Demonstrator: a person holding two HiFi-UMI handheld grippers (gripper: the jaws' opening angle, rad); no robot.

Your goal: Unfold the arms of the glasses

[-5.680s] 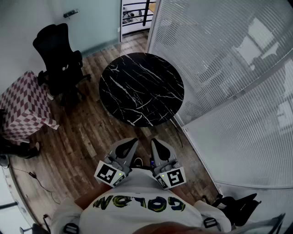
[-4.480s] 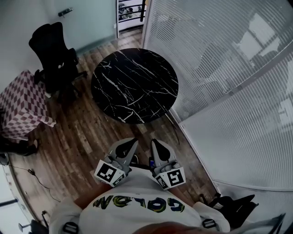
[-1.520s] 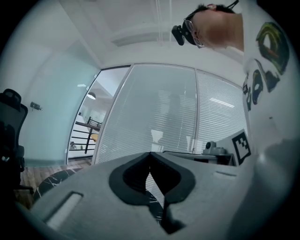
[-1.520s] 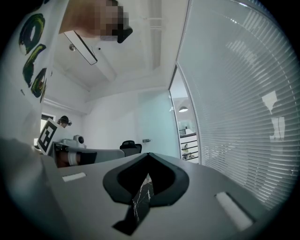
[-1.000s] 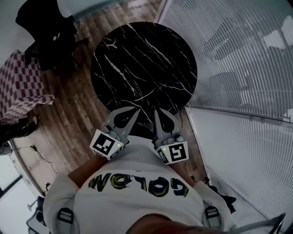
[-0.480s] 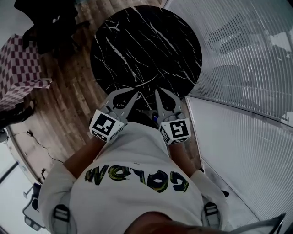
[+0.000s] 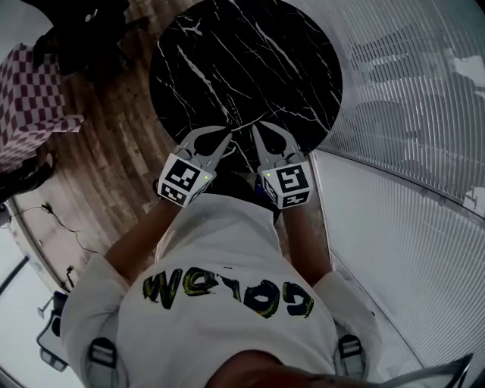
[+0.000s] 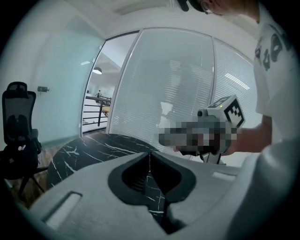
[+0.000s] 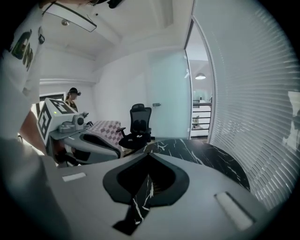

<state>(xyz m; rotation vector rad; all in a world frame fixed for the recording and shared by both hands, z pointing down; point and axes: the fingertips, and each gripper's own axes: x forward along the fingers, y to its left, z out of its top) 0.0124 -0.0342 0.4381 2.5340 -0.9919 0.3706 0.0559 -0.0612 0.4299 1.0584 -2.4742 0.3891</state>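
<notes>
No glasses show in any view. The round black marble table [image 7: 250, 68] has a bare top. A person in a white shirt holds both grippers over its near edge, side by side and pointing across it. My left gripper [image 7: 225, 136] is opening: a hairline slit shows between its tips [image 8: 150, 153], and nothing is between them. My right gripper [image 7: 256, 129] has its tips together on nothing [image 9: 149, 154]. Each gripper shows in the other's view: the right gripper [image 8: 220, 126] and the left gripper [image 9: 79, 133].
A black office chair [image 7: 87, 19] and a checkered-cloth table [image 7: 30, 98] stand left of the marble table on the wooden floor [image 7: 114, 151]. A glass wall with blinds [image 7: 409, 114] runs close along the right. Another person [image 9: 72, 99] stands far off.
Both grippers have come forward and down from the person's chest to the table's near edge. The table now lies closer beneath the head camera.
</notes>
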